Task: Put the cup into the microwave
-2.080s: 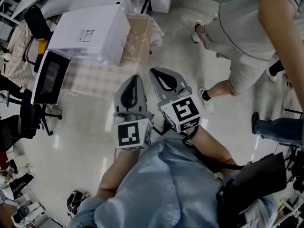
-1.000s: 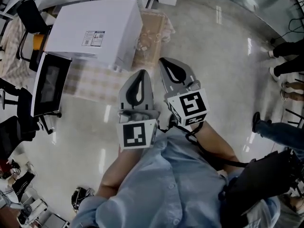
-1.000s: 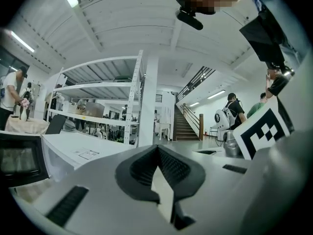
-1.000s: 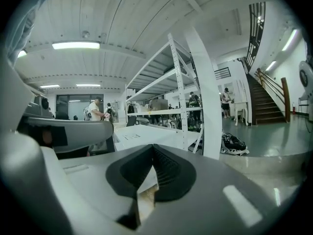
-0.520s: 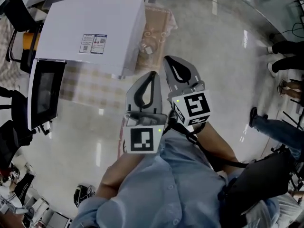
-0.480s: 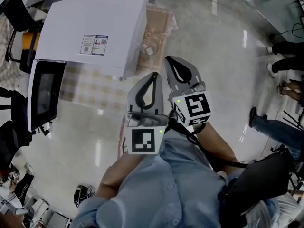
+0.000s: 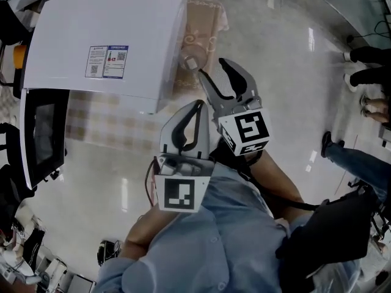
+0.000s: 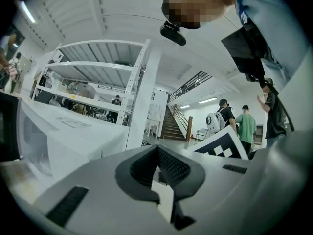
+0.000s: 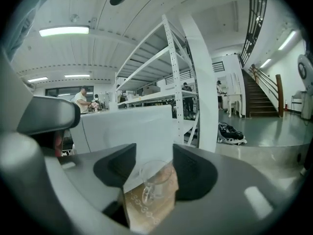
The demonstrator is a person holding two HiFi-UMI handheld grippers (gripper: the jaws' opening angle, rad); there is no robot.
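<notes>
A clear glass cup [image 7: 192,60] stands on a brown patterned mat beside the white microwave [image 7: 110,35], whose black-glass door [image 7: 38,133] hangs open at the left. My right gripper [image 7: 214,71] is open; its jaws have just been opening and point at the cup from just short of it. In the right gripper view the cup [image 9: 155,180] shows in the gap of that gripper [image 9: 153,153], with the pads apart from it. My left gripper [image 7: 198,105] is shut and empty, behind and left of the right one; its tips meet [image 8: 157,150].
A checked cloth [image 7: 104,127] covers the table [image 7: 204,17] in front of the microwave. White shelving [image 9: 186,82] rises behind it. People's legs [image 7: 366,60] stand at the right edge on the glossy floor. A black bag [image 7: 330,231] hangs at my right side.
Both grippers have moved forward and down toward the table and microwave. The right jaws, shut before, now stand apart. The left jaws stay shut.
</notes>
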